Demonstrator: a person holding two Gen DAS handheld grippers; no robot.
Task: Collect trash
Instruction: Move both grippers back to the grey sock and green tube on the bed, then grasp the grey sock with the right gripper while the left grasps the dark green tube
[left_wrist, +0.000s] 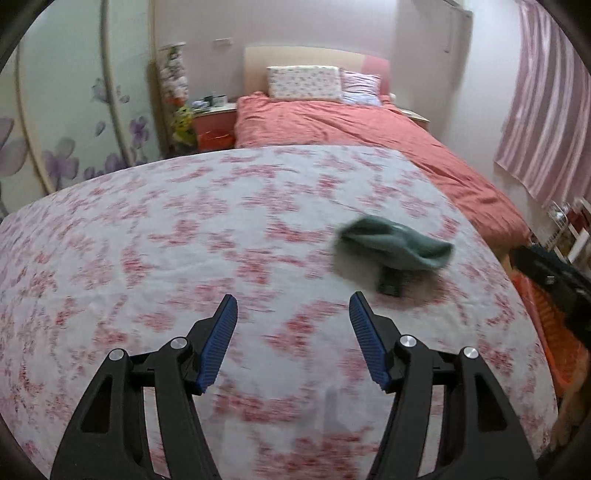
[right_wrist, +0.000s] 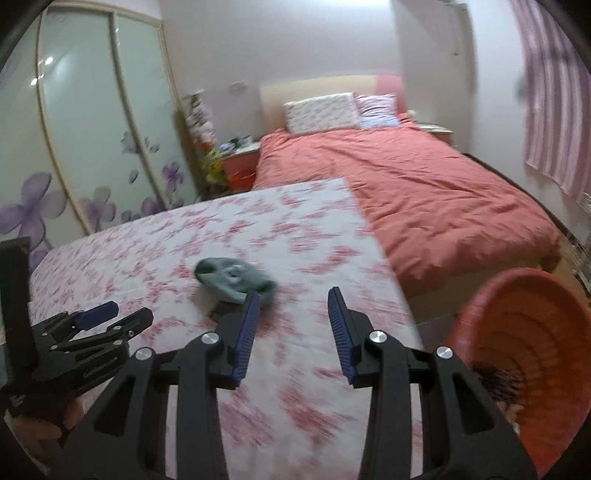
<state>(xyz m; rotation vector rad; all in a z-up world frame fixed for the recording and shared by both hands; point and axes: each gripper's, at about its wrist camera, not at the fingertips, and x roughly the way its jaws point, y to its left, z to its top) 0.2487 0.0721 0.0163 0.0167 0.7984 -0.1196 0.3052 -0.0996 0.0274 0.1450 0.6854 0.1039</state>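
Observation:
A crumpled grey-green cloth (left_wrist: 395, 243) lies on the floral tablecloth (left_wrist: 184, 240), draped over a small dark object (left_wrist: 389, 284). My left gripper (left_wrist: 293, 299) hovers over the cloth-covered table, open, with nothing between its blue pads; the green cloth lies ahead and to its right. In the right wrist view the same green cloth (right_wrist: 236, 278) sits just ahead-left of my right gripper (right_wrist: 294, 293), which is open and empty. My left gripper (right_wrist: 125, 314) shows at the left of that view. An orange basket (right_wrist: 517, 325) stands beside the table's right edge.
A bed with a coral duvet (right_wrist: 424, 192) and pillows lies beyond the table. A wardrobe with purple flowers (right_wrist: 92, 147) fills the left, and a striped curtain (right_wrist: 554, 129) hangs at the right. Something dark and speckled (right_wrist: 495, 380) lies inside the basket.

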